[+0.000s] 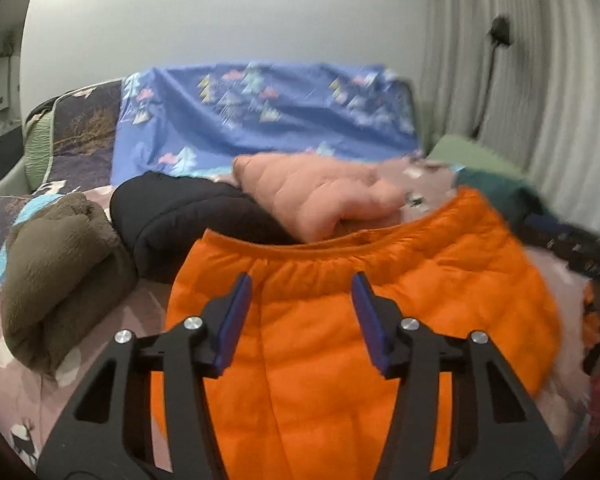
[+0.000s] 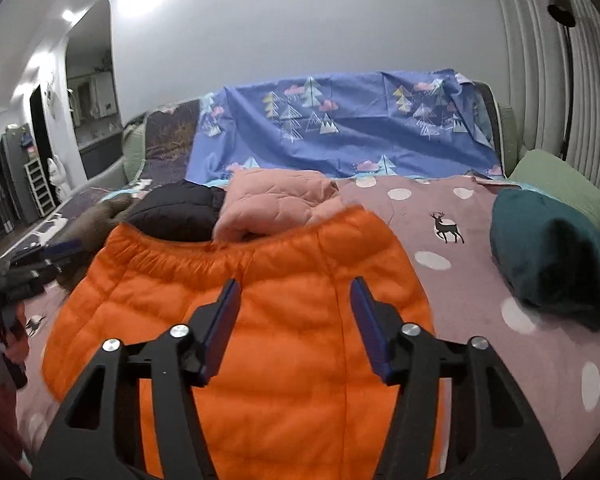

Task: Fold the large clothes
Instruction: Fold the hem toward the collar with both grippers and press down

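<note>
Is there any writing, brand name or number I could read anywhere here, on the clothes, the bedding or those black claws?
None that can be read.
orange puffer jacket: no logo or label visible.
pink bedspread: only white dots and a deer picture, no words.
blue sheet: only trees and clouds.
left gripper and right gripper: no markings visible.
Items in the far room at left: too small to read.

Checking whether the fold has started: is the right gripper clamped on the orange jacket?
No, the right gripper hovers with its jaws apart above the orange jacket, no fabric pinched between them.
</note>
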The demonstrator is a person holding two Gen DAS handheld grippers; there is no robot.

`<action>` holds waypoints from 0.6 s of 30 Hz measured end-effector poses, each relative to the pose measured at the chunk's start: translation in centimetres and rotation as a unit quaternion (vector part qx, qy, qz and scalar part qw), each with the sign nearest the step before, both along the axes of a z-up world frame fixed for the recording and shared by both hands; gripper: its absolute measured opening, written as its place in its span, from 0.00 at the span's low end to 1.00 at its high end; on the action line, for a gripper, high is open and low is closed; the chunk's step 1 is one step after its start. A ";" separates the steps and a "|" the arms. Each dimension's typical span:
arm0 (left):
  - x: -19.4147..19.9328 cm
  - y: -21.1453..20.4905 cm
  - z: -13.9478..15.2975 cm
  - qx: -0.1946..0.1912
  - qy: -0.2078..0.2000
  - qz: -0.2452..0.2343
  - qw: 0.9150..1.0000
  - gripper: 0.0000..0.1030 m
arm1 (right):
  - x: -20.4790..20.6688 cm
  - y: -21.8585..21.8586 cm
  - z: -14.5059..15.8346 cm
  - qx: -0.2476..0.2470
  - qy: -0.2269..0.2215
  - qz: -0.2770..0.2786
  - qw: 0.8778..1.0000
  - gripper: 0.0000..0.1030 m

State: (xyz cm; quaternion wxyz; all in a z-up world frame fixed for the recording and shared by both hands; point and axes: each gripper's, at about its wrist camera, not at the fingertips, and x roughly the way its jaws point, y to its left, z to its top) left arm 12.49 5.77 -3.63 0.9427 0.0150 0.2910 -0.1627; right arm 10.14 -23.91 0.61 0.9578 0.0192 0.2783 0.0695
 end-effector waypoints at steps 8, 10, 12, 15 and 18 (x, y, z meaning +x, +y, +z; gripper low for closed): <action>7.8 -1.3 -7.5 0.044 0.119 0.098 0.987 0.58 | 9.1 -1.8 -9.2 -0.005 0.152 -0.076 0.985 0.60; 8.4 0.1 -9.8 -0.010 0.145 0.093 0.985 0.61 | 9.0 -2.6 -11.2 0.037 0.150 -0.069 0.986 0.63; 8.4 0.9 -10.1 -0.028 0.145 0.095 0.984 0.61 | 8.8 -2.6 -11.5 0.038 0.145 -0.072 0.986 0.64; 8.0 0.5 -10.5 -0.011 0.135 0.095 0.986 0.61 | 8.7 -2.0 -11.8 0.020 0.137 -0.076 0.987 0.66; 8.2 0.4 -10.7 -0.009 0.130 0.096 0.987 0.61 | 8.7 -2.1 -12.1 0.023 0.136 -0.074 0.988 0.66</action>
